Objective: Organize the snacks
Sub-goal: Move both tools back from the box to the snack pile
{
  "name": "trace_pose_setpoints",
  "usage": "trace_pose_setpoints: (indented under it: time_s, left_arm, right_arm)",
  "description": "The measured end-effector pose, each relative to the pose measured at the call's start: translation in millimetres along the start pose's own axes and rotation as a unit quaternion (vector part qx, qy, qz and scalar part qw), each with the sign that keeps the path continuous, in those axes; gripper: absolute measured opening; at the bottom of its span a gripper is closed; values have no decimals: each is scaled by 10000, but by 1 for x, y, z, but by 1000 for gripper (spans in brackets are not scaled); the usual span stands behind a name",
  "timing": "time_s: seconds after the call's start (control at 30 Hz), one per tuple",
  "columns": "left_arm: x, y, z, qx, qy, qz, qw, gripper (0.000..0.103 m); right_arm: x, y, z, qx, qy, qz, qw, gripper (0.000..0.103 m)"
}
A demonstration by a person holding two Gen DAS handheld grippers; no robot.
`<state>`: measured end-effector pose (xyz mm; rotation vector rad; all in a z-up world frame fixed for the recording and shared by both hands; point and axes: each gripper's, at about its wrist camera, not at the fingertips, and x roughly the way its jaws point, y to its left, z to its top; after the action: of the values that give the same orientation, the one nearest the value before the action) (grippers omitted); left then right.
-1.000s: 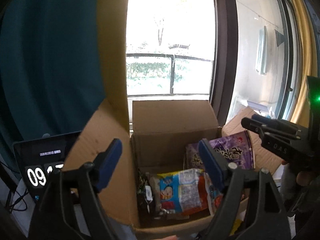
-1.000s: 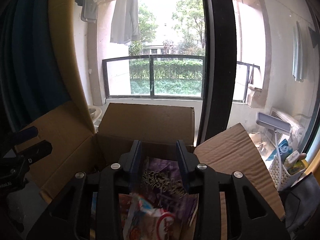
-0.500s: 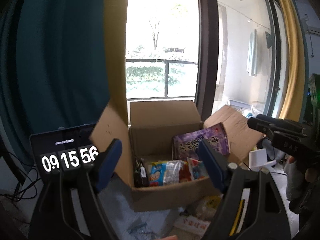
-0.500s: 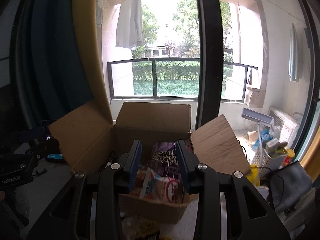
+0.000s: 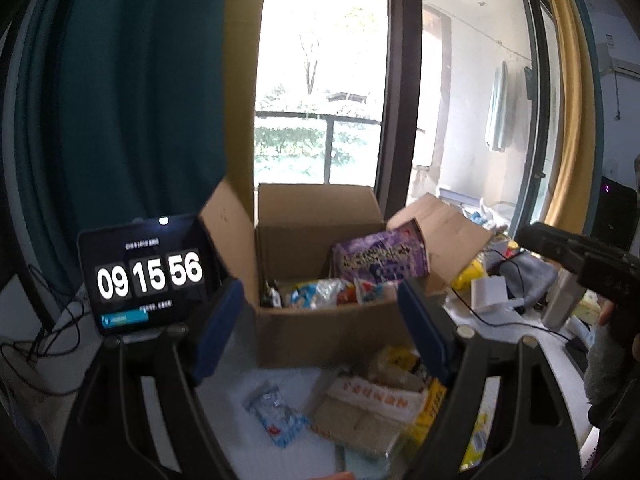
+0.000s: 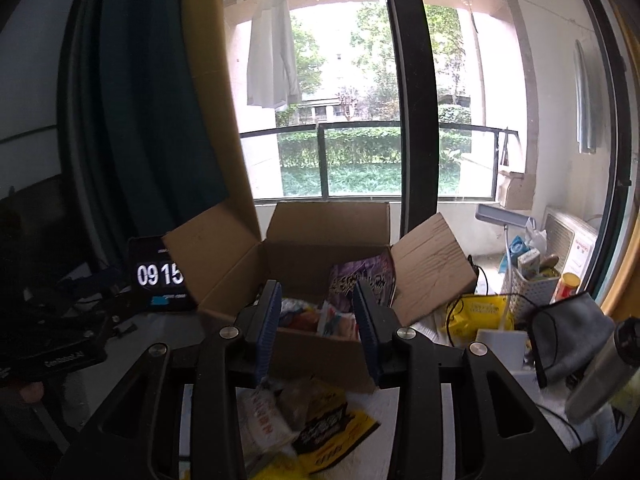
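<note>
1. both grippers are empty: our left gripper (image 5: 320, 328) stands spread wide with nothing between its blue pads, and our right gripper (image 6: 318, 328) stands part-way apart, also bare.
2. the cardboard box (image 5: 332, 328) sits open on the table ahead of both, flaps up. a purple bag (image 5: 380, 258) leans against its right inner wall, with a blue-and-white packet (image 5: 316, 294) and red wrappers low inside.
3. we judge the step in hand to be the reach for another loose snack: several lie on the white cloth (image 6: 384, 408) in front of the box, not yet packed.
4. the next move, we think, calls for tipping a gripper down onto one packet. the pile overlaps, so a single clean pinch on one wrapper edge matters.
5. only the left wrist view shows the small blue-and-white sachet (image 5: 276, 414) lying apart at the left of the pile, the tan cracker pack (image 5: 370, 410), and the whole clock tablet (image 5: 146, 274).
6. only the right wrist view shows the black-and-yellow packet (image 6: 332, 436) face on, the yellow bag (image 6: 482, 312) right of the box, and the white basket (image 6: 528, 292) beyond.
</note>
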<state>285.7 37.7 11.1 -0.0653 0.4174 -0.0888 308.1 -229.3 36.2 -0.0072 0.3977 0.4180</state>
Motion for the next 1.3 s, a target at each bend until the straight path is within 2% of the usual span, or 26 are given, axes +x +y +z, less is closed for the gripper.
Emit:
trace_pose_setpoints:
  time_s: [0.4, 0.67, 0.83, 0.97, 1.17, 1.3]
  left_arm:
    - [-42, 2, -61, -125, 269, 114, 9995, 80]
    - [-36, 27, -102, -507, 696, 285, 9959, 80]
    - [-40, 35, -115, -602, 622, 526, 9949, 80]
    - [-41, 36, -127, -726, 697, 555, 9934, 80]
    - [-42, 32, -153, -705, 1114, 609, 9894, 80]
    - [-46, 26, -173, -744, 1383, 604, 9857, 80]
  right_arm:
    - [-39, 3, -42, 172, 213, 111, 9996, 41]
    - [-18, -1, -85, 147, 700, 14, 9974, 45]
    - [-3, -7, -98, 374, 870, 57, 9955, 46]
    - [14, -9, -108, 396, 1113, 88, 9930, 46]
    - [20, -12, -121, 506, 1305, 138, 9901, 47]
    - [12, -12, -138, 672, 1426, 227, 9872, 59]
